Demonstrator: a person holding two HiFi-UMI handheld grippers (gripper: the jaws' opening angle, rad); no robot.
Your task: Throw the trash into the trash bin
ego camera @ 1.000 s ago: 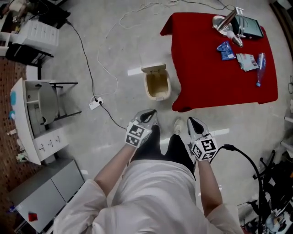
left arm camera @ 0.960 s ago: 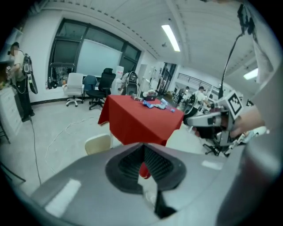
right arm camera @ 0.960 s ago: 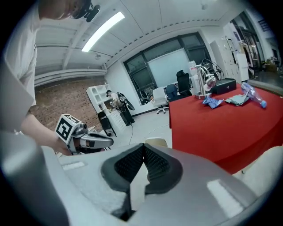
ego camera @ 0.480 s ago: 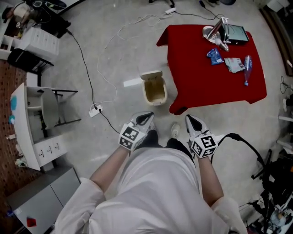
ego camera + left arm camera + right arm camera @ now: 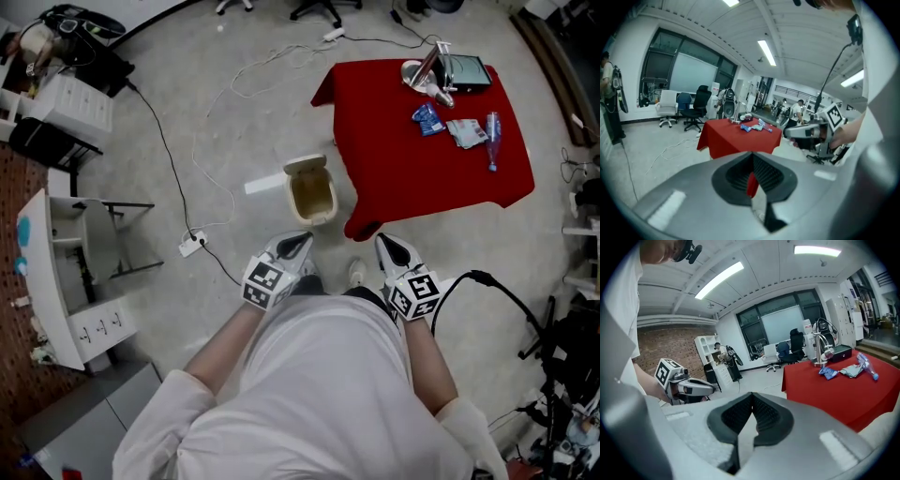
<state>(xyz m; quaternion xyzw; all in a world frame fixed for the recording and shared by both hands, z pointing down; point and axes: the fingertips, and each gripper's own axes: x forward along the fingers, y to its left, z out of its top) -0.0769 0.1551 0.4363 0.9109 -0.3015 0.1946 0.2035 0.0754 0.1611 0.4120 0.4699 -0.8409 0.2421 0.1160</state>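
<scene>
The trash lies on the red table point(image 5: 403, 159): a blue wrapper point(image 5: 428, 118), a pale crumpled wrapper point(image 5: 464, 133) and a blue plastic bottle point(image 5: 490, 141). A beige trash bin point(image 5: 312, 194) stands on the floor at the table's left corner with its lid up. My left gripper point(image 5: 301, 241) and right gripper point(image 5: 382, 243) are held side by side in front of the body, well short of the bin and table, both shut and empty. The left gripper view shows shut jaws point(image 5: 752, 161) facing the table point(image 5: 736, 136). The right gripper view shows the same wrappers point(image 5: 828, 373) and bottle point(image 5: 865, 364).
A silver lamp and a dark device point(image 5: 466, 72) stand at the table's far edge. White cables point(image 5: 202, 202) and a power strip point(image 5: 193, 244) lie on the floor at left. A white shelf unit point(image 5: 56, 281) stands far left, black cable and stands point(image 5: 506, 300) at right.
The view has risen: bin and table look smaller and farther off. Both grippers came up with the body and stay shut and empty.
</scene>
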